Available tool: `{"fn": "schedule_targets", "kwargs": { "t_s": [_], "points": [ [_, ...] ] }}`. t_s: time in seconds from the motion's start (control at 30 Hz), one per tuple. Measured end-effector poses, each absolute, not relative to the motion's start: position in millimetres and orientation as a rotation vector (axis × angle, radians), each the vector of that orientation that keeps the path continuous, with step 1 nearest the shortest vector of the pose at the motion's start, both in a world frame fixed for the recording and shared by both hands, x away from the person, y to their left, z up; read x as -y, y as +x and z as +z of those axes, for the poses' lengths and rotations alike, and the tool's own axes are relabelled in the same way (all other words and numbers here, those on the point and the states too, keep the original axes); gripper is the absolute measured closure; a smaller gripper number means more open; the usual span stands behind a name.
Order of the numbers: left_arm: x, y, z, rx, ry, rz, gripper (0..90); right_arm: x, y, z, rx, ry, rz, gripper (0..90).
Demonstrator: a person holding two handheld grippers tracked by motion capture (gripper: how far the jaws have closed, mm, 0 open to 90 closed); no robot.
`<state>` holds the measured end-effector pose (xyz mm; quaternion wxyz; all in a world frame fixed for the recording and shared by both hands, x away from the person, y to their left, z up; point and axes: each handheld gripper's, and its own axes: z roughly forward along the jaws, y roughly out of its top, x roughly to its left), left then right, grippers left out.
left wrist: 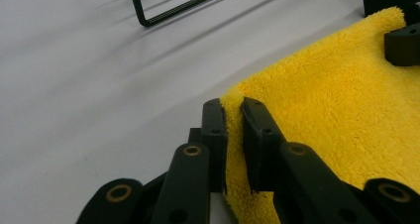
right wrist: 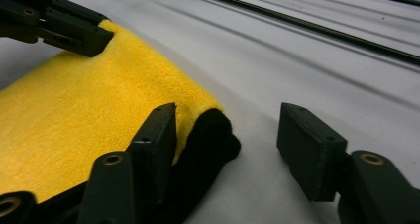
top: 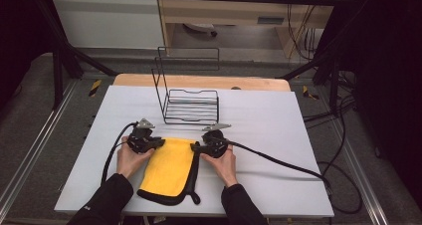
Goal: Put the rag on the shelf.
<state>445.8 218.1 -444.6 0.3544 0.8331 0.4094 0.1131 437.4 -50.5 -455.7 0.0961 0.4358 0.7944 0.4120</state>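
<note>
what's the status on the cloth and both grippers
Left gripper shut on cloth corner. Right gripper open around the opposite corner, not pinching. Rack stands behind, clear.

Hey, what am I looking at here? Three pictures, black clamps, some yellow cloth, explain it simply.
A person at a white table holds a hand-held two-jaw gripper in each hand. One picture looks down from above; the other two come from cameras riding on each gripper. On the table lie a yellow cloth with a black edge and, behind it, a black wire rack. The left gripper is shut on the cloth's corner. The right gripper has its jaws either side of the opposite corner, with one pad apart from the cloth.
</note>
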Motion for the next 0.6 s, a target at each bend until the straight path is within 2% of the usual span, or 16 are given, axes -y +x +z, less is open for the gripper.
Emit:
{"fn": "schedule_targets", "kwargs": {
  "t_s": [0.47,0.6],
  "points": [
    [-219.2,446.4,-444.8,-1.05,2.151,0.286,80.2,47.2,436.2,-456.5,-2.389,1.43,1.288,72.9],
    [-219.4,446.2,-444.7,-1.054,2.146,0.281,80.5,47.2,437.1,-456.6,-2.4,1.453,1.3,77.4]
  ]
}}
